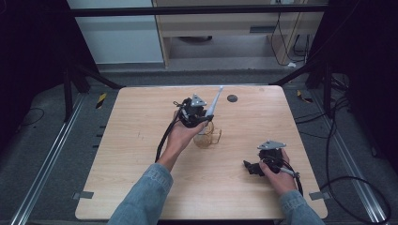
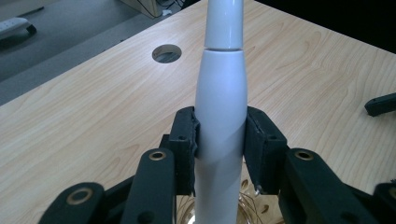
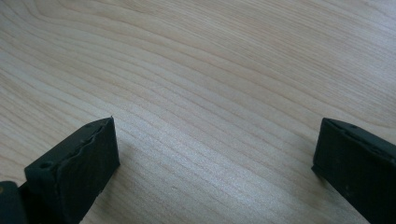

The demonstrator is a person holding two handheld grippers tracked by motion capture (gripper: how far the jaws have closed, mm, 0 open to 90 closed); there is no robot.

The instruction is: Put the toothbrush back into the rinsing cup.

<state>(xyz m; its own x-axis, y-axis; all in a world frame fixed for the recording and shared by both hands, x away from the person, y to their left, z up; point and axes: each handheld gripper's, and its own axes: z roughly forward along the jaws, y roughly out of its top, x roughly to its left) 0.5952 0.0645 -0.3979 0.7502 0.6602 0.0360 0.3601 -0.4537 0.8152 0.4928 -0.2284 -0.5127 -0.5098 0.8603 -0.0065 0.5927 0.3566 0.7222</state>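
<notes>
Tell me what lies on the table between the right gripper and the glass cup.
Nothing: in the high view only bare wooden table lies between the right gripper and the glass cup, over which the left gripper holds a white electric toothbrush.

My table [image 1: 141, 140] is a light wooden top with rounded corners and a small round hole [image 1: 232, 98] near its far edge. A clear glass cup [image 1: 208, 136] with a handle stands on it near the middle. My right gripper [image 1: 253, 168] rests low on the wood at the near right.
</notes>
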